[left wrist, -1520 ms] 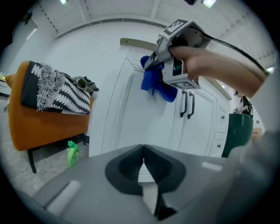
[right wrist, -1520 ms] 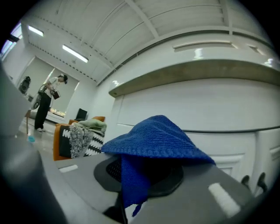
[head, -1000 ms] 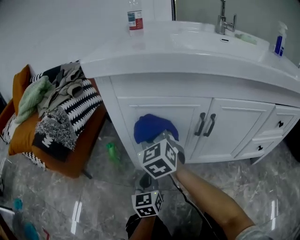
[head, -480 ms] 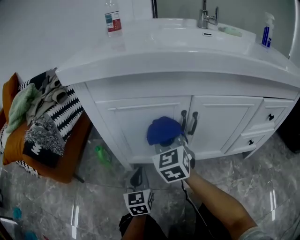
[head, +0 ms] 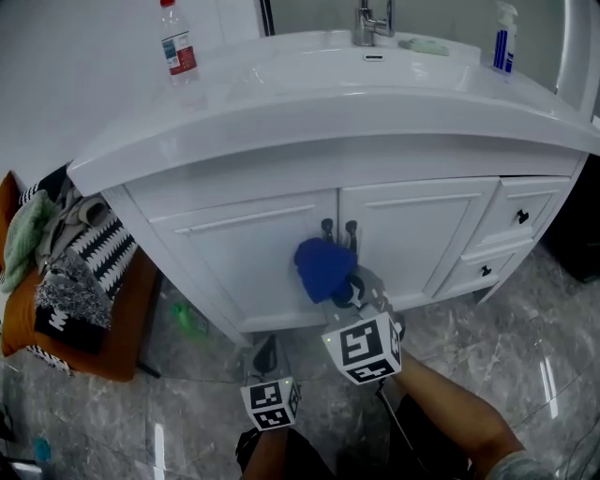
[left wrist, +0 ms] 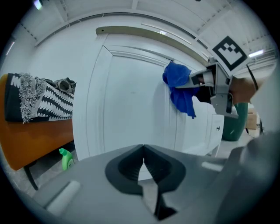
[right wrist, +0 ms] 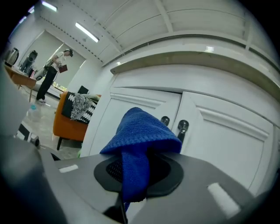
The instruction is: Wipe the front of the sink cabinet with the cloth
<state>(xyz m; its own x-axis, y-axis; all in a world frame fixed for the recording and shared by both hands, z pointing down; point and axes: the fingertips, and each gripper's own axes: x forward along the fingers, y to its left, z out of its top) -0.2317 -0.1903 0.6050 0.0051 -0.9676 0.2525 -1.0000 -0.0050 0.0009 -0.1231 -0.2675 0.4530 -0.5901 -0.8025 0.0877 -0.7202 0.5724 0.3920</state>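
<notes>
Head view looks steeply down on the white sink cabinet [head: 253, 248], and I see a fair bit crowding it. On the sink top [head: 281, 103] a water bottle [head: 176, 47] stands at the left, the faucet [head: 372, 21] in the middle and a spray bottle [head: 503, 37] at the right. The top's rim juts out over the doors. Left of the cabinet sits an orange chair [head: 103, 361] heaped with clothes [head: 70, 253]. A green spray bottle [head: 187, 321] is on the floor between chair and cabinet, near the cabinet's lower left corner. Two small drawers [head: 511, 220] take up the cabinet's right end.

For room to move, I have the marble floor [head: 525, 356] open in front of the doors and off to the right. The left side is hemmed in by the chair and the green bottle. The flat door panels run wide on both sides of the middle seam, with the overhanging rim above.

My right gripper [head: 345, 289] has its jaws clamped on the blue cloth [head: 323, 270], which bunches out over the jaw tips. The cloth lies against the cabinet front at the seam between the two doors, just below the pair of black handles [head: 337, 228]. My left gripper [left wrist: 143, 153] hangs low, below and left of the cloth and apart from the cabinet. It faces the left door with its jaws closed together and nothing between them.
</notes>
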